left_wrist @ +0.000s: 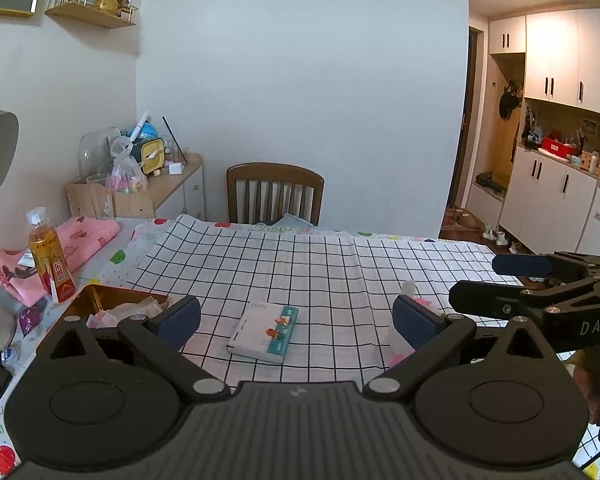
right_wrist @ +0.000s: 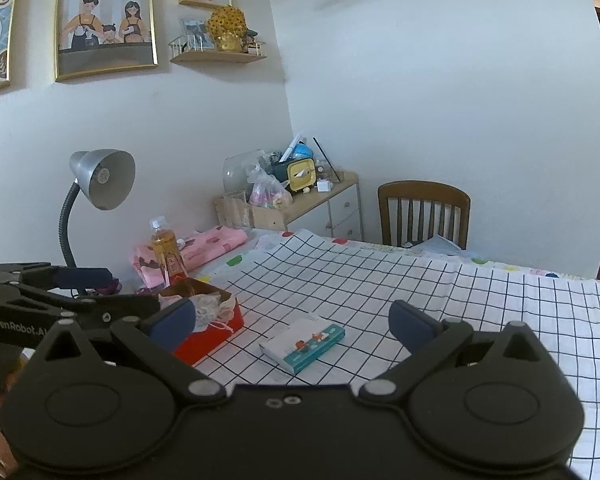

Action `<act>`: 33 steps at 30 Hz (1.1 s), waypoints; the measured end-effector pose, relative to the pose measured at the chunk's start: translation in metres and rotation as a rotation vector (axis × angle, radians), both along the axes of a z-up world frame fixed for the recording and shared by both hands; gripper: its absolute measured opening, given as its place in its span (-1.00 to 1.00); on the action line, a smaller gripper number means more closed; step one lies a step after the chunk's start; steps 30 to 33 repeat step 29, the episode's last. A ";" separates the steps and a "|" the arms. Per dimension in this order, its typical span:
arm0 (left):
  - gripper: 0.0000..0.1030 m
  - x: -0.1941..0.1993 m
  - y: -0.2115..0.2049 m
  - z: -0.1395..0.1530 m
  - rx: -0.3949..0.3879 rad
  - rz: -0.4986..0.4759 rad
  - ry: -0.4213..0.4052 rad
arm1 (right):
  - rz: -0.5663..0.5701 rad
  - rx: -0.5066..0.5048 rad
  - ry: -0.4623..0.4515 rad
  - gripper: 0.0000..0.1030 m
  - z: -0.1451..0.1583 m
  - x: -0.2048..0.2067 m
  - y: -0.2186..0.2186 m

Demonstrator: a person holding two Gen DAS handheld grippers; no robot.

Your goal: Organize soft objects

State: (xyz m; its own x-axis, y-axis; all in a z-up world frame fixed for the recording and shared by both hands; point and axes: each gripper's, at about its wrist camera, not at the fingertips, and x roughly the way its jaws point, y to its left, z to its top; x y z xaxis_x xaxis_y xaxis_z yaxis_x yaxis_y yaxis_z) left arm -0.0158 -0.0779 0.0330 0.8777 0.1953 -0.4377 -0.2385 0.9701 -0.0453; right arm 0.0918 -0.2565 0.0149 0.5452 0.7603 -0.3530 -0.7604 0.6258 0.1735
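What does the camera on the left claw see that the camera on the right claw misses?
Only the left view shows the white cabinets by the entry, with shoes on the floor, and the right claw reaching in from the side. Only the right view shows the grey desk lamp whole, the framed family picture and the left claw. Both show the small tissue pack on the checked cloth, the red box, the tea bottle, the pink folded cloth and the wooden chair. Both claws are open and empty.

Matt checked cloth [left_wrist: 340, 264]; on it a glossy paper pack [left_wrist: 263, 331]. Beside the cloth: red glossy box [right_wrist: 216, 334], clear plastic bottle [left_wrist: 49, 256], wooden chair [left_wrist: 275, 192], metal lamp [right_wrist: 102, 178].
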 end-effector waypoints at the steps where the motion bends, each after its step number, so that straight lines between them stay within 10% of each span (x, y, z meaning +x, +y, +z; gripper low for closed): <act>1: 0.99 -0.001 0.000 0.000 0.001 -0.003 0.000 | -0.004 -0.002 0.001 1.00 -0.001 0.000 0.000; 33: 0.99 0.015 -0.001 -0.018 -0.013 -0.107 0.049 | -0.096 -0.012 0.058 1.00 -0.016 -0.008 -0.005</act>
